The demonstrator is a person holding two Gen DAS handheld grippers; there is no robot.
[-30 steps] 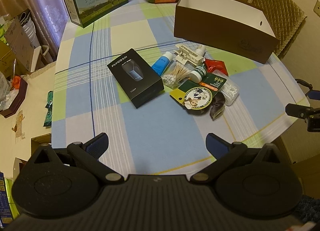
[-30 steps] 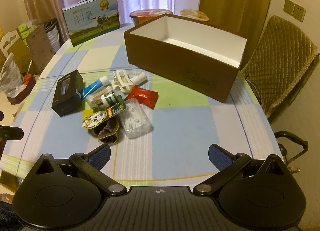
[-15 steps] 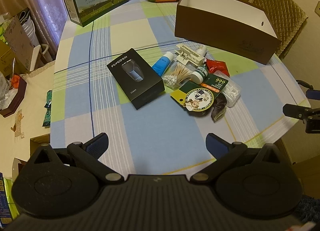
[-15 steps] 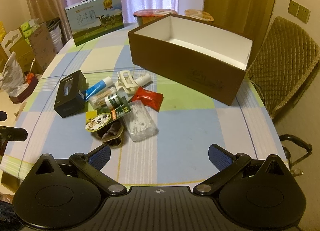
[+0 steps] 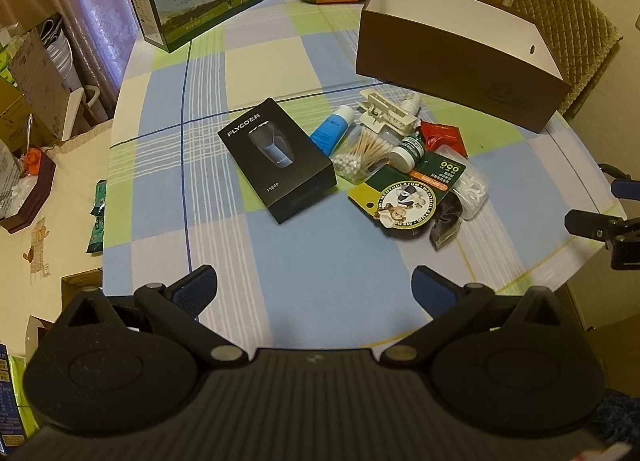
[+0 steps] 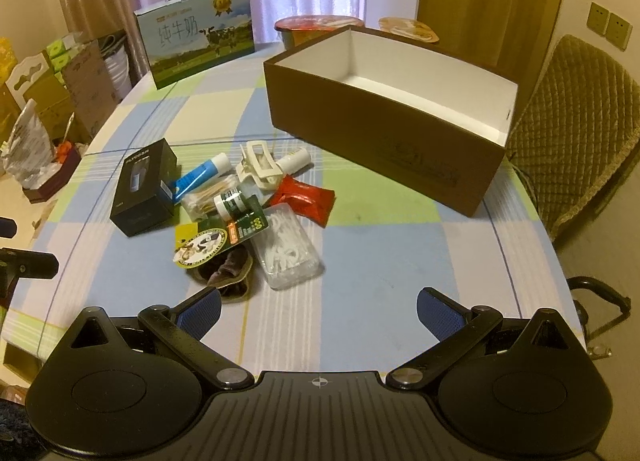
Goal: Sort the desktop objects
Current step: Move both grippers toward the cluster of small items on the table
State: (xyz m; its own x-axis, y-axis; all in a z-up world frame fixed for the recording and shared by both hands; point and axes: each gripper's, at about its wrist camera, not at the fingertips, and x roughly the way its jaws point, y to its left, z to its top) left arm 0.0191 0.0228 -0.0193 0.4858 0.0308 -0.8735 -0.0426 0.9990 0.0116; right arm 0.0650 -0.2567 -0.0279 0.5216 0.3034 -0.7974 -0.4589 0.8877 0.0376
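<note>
Beside the brown box: everything I must sort lies in one heap on the counter, just in front of the box's long wall.
Landmark: brown box, open-topped, white inside, nothing visible in it.
Black carton: shaver carton, at the edge of the heap farthest from the brown box. Judged stiff and squarish, moderately light; I would take it across its narrow sides.
Blue tube: tube, between the carton and the brown box, touching the swab pack. Likely smooth and apt to roll; grasp mid-body.
Swab pack: cotton swabs in clear wrap. Light, and probably crushable.
White clip: hair clip, nearest the brown box with a small white bottle against it. Rigid, with open loops to pinch.
Red sachet: sachet, near the brown box's front wall. Soft, probably slippery film.
Clear case: floss-pick case, farthest forward from the brown box. Hard plastic; grip across the short width.
Carded item: green card over a dark soft cloth piece; thin, awkward to lift flat.
Left gripper: left gripper, jaws spread wide, holding nothing, touching nothing, above bare cloth well short of the heap.
Right gripper: right gripper, jaws equally wide, empty, clear of the counter.
</note>
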